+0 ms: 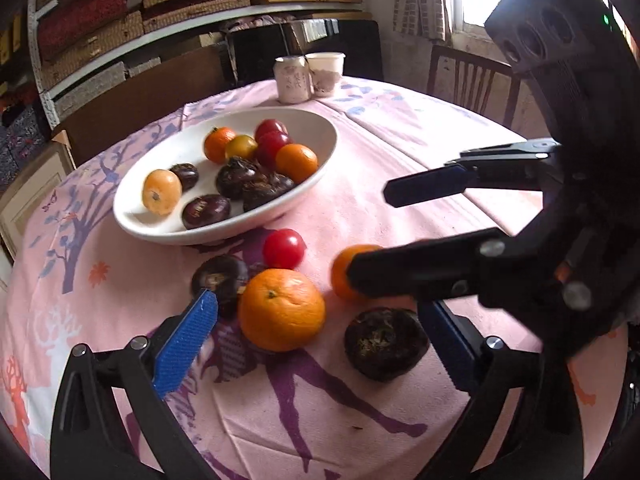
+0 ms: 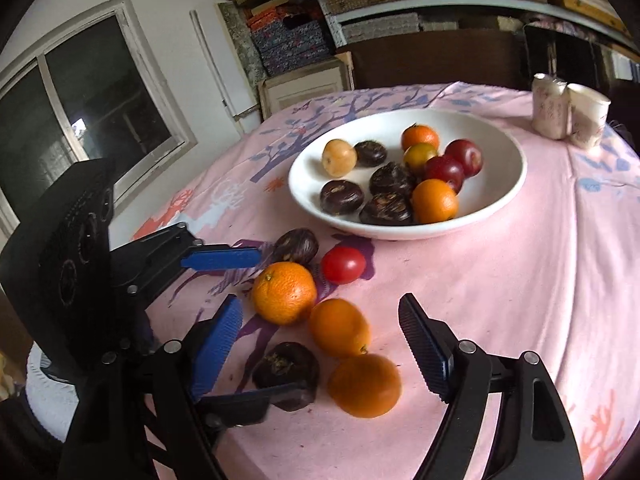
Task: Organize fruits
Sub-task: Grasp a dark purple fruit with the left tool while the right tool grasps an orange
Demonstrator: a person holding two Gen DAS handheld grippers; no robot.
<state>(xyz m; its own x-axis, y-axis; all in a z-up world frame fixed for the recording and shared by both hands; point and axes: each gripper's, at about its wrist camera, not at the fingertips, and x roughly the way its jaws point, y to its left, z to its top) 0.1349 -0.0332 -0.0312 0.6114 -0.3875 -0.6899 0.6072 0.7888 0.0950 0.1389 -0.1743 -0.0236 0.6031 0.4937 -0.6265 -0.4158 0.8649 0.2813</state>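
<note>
Fruits (image 1: 236, 168) fill the white bowl (image 1: 160, 152); both grippers' fingers (image 1: 186, 344) (image 2: 218, 346) are spread, grasping nothing.

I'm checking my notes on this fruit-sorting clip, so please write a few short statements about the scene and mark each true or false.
1. The white bowl already holds fruit. True.
2. The red tomato lies inside the bowl. False: it lies on the tablecloth, outside the bowl.
3. The left gripper is clamped on the large orange. False: its jaws stand open around it without pressing.
4. Two cups stand beyond the bowl. True.
5. The right gripper holds nothing. True.
</note>
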